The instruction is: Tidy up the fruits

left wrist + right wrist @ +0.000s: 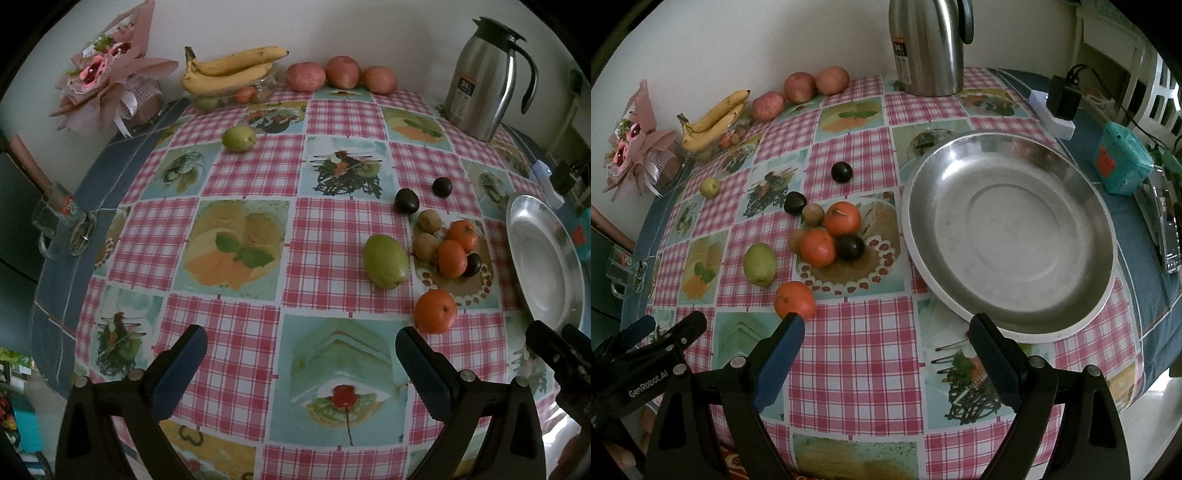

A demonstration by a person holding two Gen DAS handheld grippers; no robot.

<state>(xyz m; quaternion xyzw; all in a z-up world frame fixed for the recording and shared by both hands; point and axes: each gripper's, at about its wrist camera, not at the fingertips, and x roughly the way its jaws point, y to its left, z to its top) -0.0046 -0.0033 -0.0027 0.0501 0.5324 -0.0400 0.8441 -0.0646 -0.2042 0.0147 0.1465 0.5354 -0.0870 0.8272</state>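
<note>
My left gripper (pixel 301 345) is open and empty above the tablecloth near the front edge. My right gripper (pixel 886 334) is open and empty, just in front of the steel plate (pixel 1010 236), which holds nothing. A lone orange (pixel 436 311) (pixel 795 300) lies closest to both grippers. Behind it sit a green mango (pixel 386 261) (pixel 759 264), a cluster of two oranges (pixel 831 230), kiwis (pixel 428 230) and dark plums (pixel 842 171). A small green pear (pixel 238 138) lies farther back.
Bananas (pixel 229 68) on a clear bowl and three apples (pixel 341 74) line the back wall. A steel jug (pixel 484 74) stands back right. A bouquet (pixel 107 81) and a glass mug (pixel 61 229) are at the left. A teal box (pixel 1123 164) and a charger (pixel 1060 103) lie right of the plate.
</note>
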